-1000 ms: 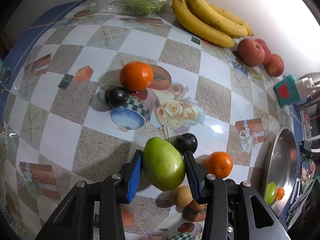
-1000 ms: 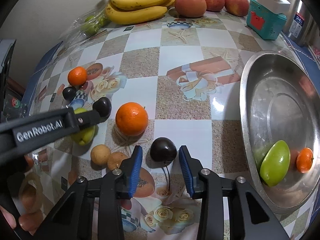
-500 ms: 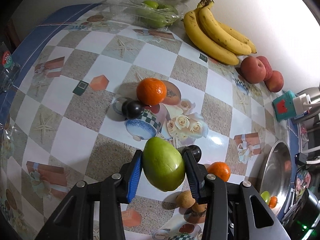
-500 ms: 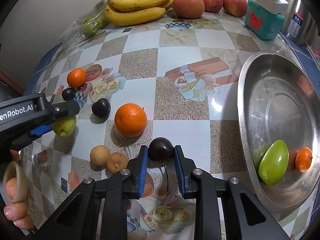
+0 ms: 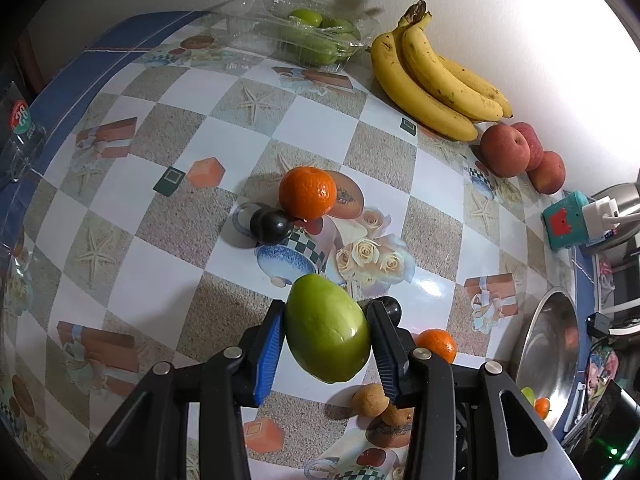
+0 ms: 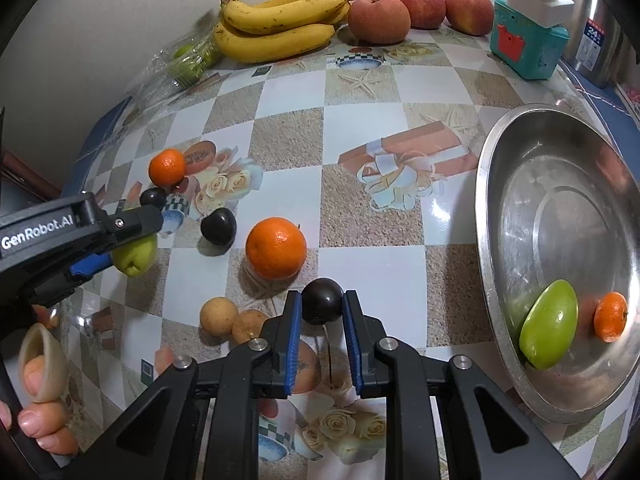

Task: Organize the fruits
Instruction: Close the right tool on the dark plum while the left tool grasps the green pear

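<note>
The left wrist view shows the left gripper (image 5: 326, 338) with its jaws closed on a green fruit (image 5: 327, 330), which is held above the checked tablecloth (image 5: 160, 280). To the left of and above it, a dark plum (image 5: 271, 225) touches an orange mandarin (image 5: 307, 192). Behind these, near the wall, a clear plastic tray (image 5: 296, 40) holds more green fruits. To the right of the tray lie a bunch of bananas (image 5: 432, 76) and then three peaches (image 5: 505, 151). At the right edge a steel bowl (image 5: 548, 344) stands on the table.

In the right wrist view, the left gripper with its green fruit is at the left edge, and a hand (image 6: 38, 392) holds it from below. To the right of it another dark plum (image 6: 218, 226) lies alone, and then a large orange (image 6: 276, 248). Two small brown fruits (image 6: 219, 315) lie touching each other below them. The right gripper (image 6: 322, 314) has its jaws closed on a dark cherry (image 6: 322, 306), whose stem points down between the fingers. At the right, the steel bowl (image 6: 486, 200) contains a second green fruit (image 6: 550, 330) and a small mandarin (image 6: 611, 317).
</note>
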`<state>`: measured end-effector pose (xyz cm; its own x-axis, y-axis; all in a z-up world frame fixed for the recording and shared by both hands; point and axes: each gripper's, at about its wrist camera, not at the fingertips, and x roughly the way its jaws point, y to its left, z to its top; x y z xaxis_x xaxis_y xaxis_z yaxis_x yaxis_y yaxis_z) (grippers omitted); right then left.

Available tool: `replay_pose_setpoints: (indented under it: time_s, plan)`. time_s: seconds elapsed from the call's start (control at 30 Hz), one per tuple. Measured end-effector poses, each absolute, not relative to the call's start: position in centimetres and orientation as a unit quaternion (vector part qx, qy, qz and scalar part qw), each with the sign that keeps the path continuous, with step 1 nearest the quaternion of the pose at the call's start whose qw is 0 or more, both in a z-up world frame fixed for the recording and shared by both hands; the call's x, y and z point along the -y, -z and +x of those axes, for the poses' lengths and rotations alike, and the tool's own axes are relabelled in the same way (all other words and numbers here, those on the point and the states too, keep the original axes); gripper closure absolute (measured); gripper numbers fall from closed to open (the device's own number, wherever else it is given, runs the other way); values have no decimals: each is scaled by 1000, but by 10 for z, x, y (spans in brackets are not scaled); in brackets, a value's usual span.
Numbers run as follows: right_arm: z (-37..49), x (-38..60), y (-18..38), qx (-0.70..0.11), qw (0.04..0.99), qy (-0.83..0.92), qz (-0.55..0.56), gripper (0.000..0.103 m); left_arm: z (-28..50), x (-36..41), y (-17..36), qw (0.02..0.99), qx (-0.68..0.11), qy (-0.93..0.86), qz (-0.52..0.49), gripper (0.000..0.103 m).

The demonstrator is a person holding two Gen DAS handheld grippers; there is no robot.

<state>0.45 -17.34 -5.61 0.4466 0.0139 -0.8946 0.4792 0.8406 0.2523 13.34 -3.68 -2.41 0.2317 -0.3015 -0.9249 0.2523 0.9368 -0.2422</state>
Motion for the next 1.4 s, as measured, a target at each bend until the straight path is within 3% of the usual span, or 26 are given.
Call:
replay_pose_setpoints:
  time_s: [0.4, 0.53, 1.03, 1.17, 1.4]
  plan:
    - [10, 176, 55, -501, 820, 142, 239, 81, 133, 37, 24, 784, -594, 177, -21, 59]
    - [11, 179, 60, -505, 815, 143, 244, 68, 133, 37, 24, 784, -594, 177, -22, 59]
    - [20, 164, 62, -516, 819, 131, 213, 69, 133, 37, 24, 783, -595, 178, -24, 59]
    - [19, 165, 63, -515, 819, 141, 210, 77, 133, 37, 24, 783, -595, 178, -24, 59]
    - [14, 168, 58, -506, 821, 132, 227, 79, 134, 36, 23, 784, -594, 178, -26, 59]
